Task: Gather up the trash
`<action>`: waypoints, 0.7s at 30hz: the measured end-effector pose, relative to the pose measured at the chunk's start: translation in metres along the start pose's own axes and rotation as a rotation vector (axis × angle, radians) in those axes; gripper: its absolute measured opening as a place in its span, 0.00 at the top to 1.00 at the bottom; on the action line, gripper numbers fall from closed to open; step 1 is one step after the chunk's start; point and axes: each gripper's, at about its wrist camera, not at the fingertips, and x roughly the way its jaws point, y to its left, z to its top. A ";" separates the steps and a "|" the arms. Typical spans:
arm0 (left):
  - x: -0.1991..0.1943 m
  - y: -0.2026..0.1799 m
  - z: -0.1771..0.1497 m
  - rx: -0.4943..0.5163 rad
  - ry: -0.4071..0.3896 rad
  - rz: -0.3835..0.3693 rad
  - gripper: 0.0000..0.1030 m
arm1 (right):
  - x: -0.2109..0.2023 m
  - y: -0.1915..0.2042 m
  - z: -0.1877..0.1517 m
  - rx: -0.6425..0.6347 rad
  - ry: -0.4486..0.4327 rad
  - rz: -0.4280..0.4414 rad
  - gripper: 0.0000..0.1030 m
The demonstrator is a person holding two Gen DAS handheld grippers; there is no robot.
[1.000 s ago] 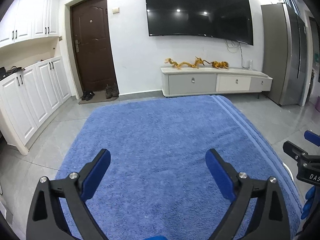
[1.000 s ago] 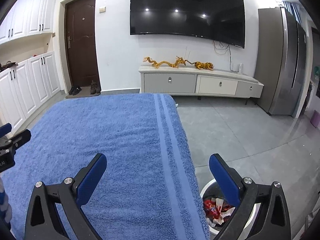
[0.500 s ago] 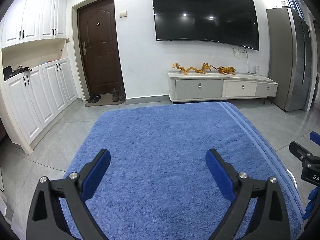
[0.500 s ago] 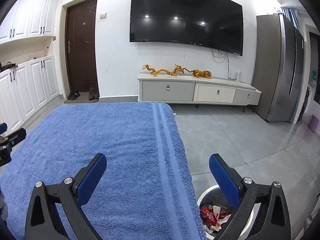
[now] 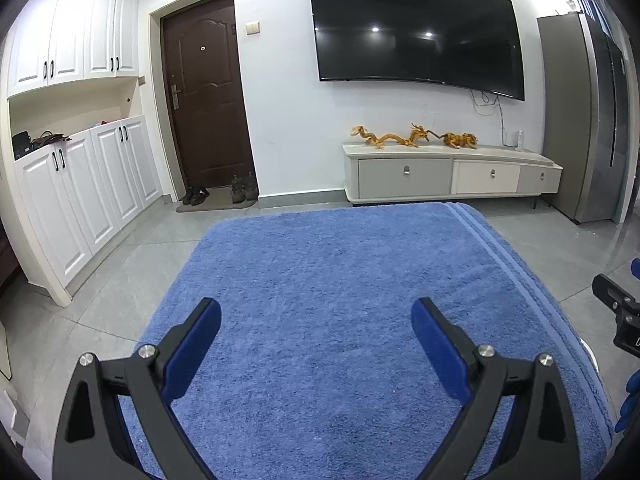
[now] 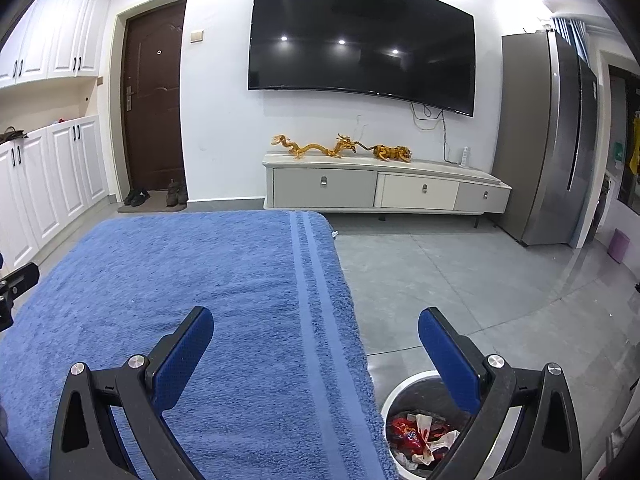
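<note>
The left gripper (image 5: 316, 322) is wide open, its two blue-padded fingers (image 5: 192, 352) spread far apart and pointing forward, with nothing between them. The right gripper (image 6: 316, 332) is in the same state: both blue pads (image 6: 448, 360) stand wide apart and hold nothing. Both grippers are level and side by side. In each wrist view, a black part of the other gripper shows at the edge.
</note>
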 end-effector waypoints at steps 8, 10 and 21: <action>0.002 0.005 -0.001 -0.019 0.005 0.011 0.07 | -0.001 -0.002 -0.003 0.010 -0.006 -0.011 0.00; 0.002 0.005 -0.001 -0.020 0.008 0.012 0.07 | -0.001 -0.003 -0.003 0.014 -0.008 -0.013 0.00; 0.005 0.001 -0.003 -0.007 0.023 0.018 0.07 | 0.001 -0.004 -0.005 0.028 0.001 -0.016 0.00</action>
